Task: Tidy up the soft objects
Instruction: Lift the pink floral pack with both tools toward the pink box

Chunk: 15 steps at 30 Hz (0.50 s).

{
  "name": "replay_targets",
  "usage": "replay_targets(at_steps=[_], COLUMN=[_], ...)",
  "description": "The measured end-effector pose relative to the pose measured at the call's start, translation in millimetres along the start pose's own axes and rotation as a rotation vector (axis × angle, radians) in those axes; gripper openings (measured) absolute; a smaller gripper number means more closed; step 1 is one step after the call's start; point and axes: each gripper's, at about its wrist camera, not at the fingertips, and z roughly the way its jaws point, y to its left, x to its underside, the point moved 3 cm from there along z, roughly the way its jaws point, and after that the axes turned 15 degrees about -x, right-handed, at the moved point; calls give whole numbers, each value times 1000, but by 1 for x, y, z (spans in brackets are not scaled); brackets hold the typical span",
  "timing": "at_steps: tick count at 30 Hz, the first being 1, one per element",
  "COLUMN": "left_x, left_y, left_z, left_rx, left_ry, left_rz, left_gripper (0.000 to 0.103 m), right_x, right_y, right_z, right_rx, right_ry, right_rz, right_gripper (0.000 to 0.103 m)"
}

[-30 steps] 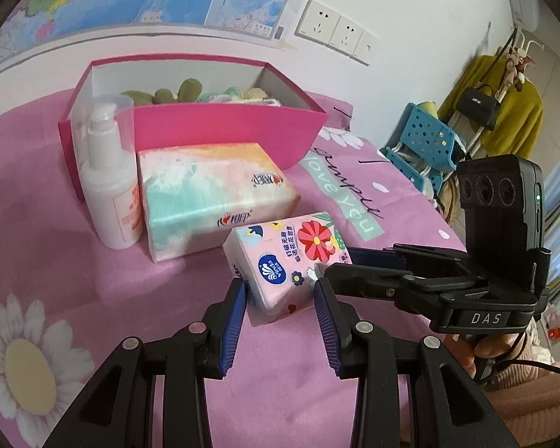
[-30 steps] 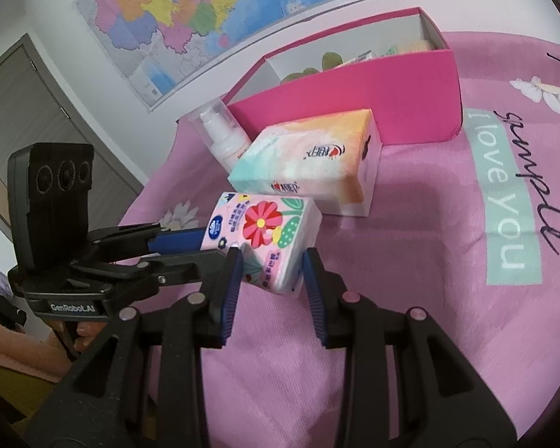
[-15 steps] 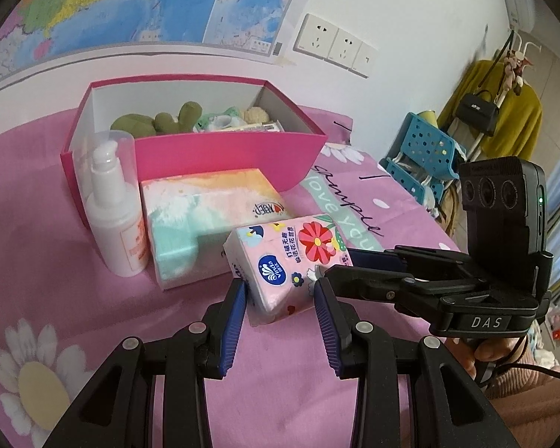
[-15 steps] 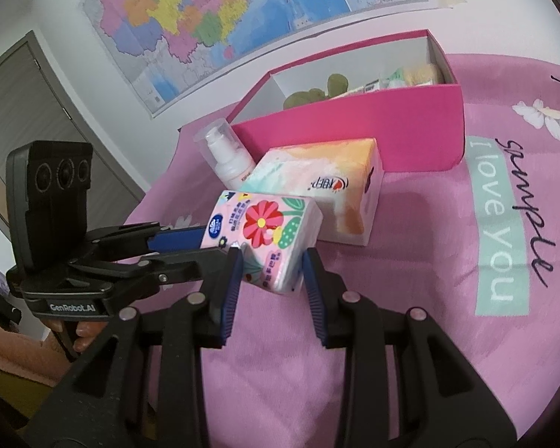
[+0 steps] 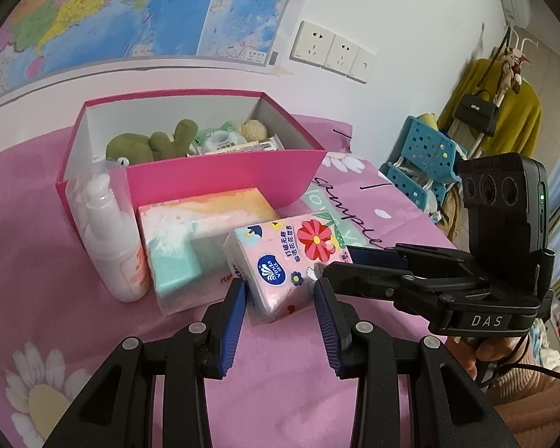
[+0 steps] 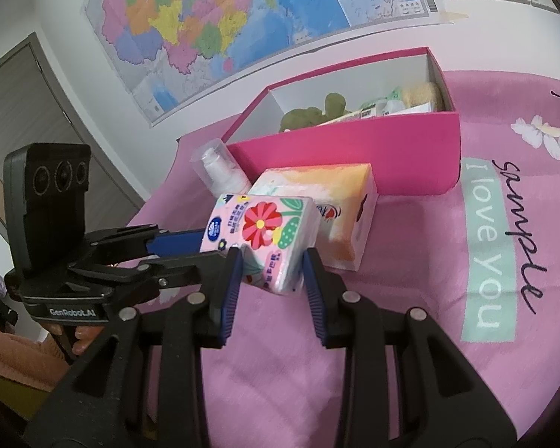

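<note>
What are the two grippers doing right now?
Left gripper: shut on the flowered tissue pack.
Right gripper: shut on the same pack's other end.

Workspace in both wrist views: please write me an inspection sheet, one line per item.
Surface: pink cloth printed with daisies and lettering.
Job's things: floral tissue pack lifted and tilted, gripped from both sides; larger tissue pack lying before the pink box, which holds a green plush toy and small packets.
Clutter: white pump bottle upright beside the box.
Grippers: left gripper and right gripper, jaws of both closed on the floral pack.
Cables: one black cable at the right gripper's handle.
Surroundings: wall map, wall sockets, blue stool, yellow coat.
</note>
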Motion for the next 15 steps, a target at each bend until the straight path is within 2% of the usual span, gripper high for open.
replay_targets(at_steps=[15], left_x=[-15], left_y=[1], left_z=[2], left_rx=[-11], left_ry=[-21], left_rz=[8], left_gripper=[37], right_x=[-14], right_y=[-4], right_z=[0], right_rx=[4], right_ry=[-16], right_rz=[-18], right_gripper=[37])
